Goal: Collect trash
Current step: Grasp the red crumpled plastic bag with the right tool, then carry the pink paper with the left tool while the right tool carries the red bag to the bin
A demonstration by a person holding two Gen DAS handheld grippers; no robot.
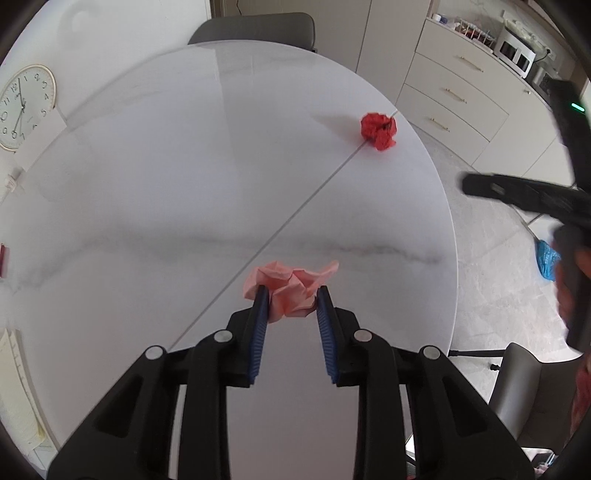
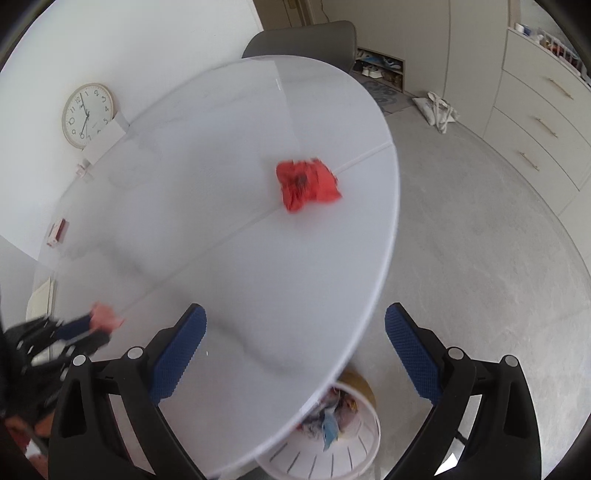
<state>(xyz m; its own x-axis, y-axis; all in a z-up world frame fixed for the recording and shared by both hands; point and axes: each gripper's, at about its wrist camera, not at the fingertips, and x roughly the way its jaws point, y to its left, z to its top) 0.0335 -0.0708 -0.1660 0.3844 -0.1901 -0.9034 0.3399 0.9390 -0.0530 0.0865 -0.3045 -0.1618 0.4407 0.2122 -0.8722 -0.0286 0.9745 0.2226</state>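
Note:
My left gripper (image 1: 291, 297) is shut on a crumpled pale pink paper (image 1: 290, 286), held just above the white round table (image 1: 184, 177). The same gripper and pink paper (image 2: 105, 315) show blurred at the lower left of the right wrist view. A crumpled red wrapper (image 1: 378, 129) lies near the table's far right edge, and in the right wrist view the red wrapper (image 2: 308, 182) is ahead of my right gripper (image 2: 295, 332). That gripper stands open and empty over the table's near rim. Under that rim sits a white bin (image 2: 340, 443) holding several scraps.
A round clock (image 1: 24, 107) leans on the wall left of the table. A grey chair (image 1: 258, 27) stands at the far side, another chair (image 1: 532, 387) at the right. Drawers (image 1: 458, 99) line the right wall. A white bag (image 2: 437, 109) lies on the floor.

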